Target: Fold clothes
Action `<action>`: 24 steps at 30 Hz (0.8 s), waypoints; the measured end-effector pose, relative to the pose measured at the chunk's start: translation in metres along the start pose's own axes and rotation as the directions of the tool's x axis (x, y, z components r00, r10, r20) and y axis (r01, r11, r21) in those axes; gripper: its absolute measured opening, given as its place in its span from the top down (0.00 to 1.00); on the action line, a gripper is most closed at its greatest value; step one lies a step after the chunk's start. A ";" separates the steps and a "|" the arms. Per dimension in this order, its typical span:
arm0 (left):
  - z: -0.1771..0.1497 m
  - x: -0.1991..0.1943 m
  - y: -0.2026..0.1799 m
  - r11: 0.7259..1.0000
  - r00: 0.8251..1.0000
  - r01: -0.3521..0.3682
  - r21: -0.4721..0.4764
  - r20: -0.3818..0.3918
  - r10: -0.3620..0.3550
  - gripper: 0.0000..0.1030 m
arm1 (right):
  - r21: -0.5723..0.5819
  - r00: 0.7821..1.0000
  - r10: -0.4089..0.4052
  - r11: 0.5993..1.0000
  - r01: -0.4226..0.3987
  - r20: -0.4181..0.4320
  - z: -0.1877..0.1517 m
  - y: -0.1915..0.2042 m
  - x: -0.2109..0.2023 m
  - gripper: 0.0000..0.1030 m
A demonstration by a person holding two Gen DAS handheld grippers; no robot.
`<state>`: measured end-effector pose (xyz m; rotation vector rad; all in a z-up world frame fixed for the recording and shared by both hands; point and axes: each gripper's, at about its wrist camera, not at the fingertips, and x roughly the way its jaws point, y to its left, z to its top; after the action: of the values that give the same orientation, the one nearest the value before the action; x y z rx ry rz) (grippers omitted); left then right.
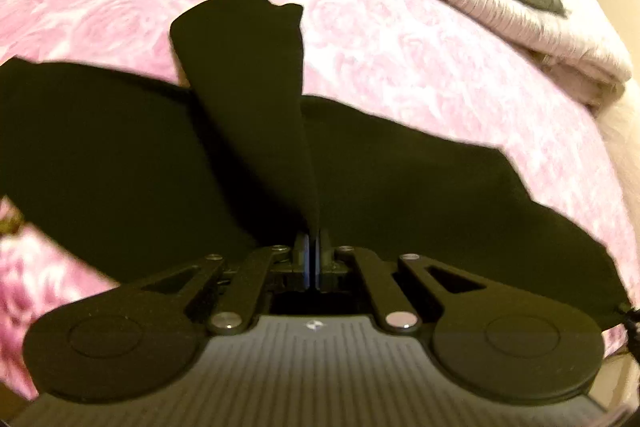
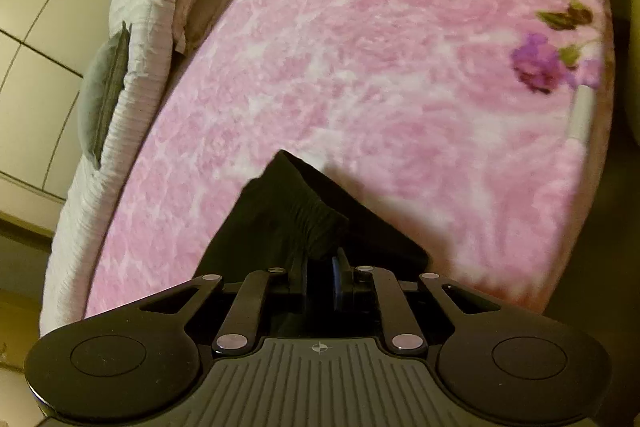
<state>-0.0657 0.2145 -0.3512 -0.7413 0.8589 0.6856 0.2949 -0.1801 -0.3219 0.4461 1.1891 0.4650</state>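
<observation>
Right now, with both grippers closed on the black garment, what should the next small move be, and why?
Probably lift and carry both pinched edges across together. The left gripper and right gripper each pinch the black garment, most of which lies flat on the pink blanket.

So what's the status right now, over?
Left tongs shut on black garment, a fold lifted. Right tongs pinching its gathered edge. Pink blanket ahead, nothing in the way.
</observation>
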 end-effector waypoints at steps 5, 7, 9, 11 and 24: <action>-0.018 0.016 0.002 0.999 0.999 -0.049 0.014 -0.009 0.050 1.00 | -0.009 0.999 -0.031 0.999 0.031 -0.011 -0.005 -0.015 0.013 0.90; -0.022 0.022 0.003 0.997 0.997 -0.070 0.022 -0.023 0.070 1.00 | -0.039 0.998 -0.065 0.997 0.064 -0.023 -0.008 -0.016 0.021 0.90; -0.025 0.037 -0.002 0.995 0.995 -0.094 0.041 -0.039 0.096 0.98 | -0.067 0.994 -0.107 0.992 0.104 -0.034 -0.012 -0.017 0.029 0.89; -0.023 0.036 -0.010 0.989 0.991 -0.126 0.082 -0.039 0.129 0.97 | -0.119 0.986 -0.162 0.981 0.155 -0.047 -0.014 -0.010 0.033 0.86; -0.015 -0.036 0.018 0.975 0.973 -0.223 -0.009 -0.058 0.222 0.83 | -0.536 0.918 -0.366 0.749 0.389 0.154 -0.040 0.108 0.020 0.54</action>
<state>-0.1033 0.2045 -0.3330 -0.6871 0.9995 0.8748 0.2511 -0.0768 -0.2889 -0.2968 1.0094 0.4220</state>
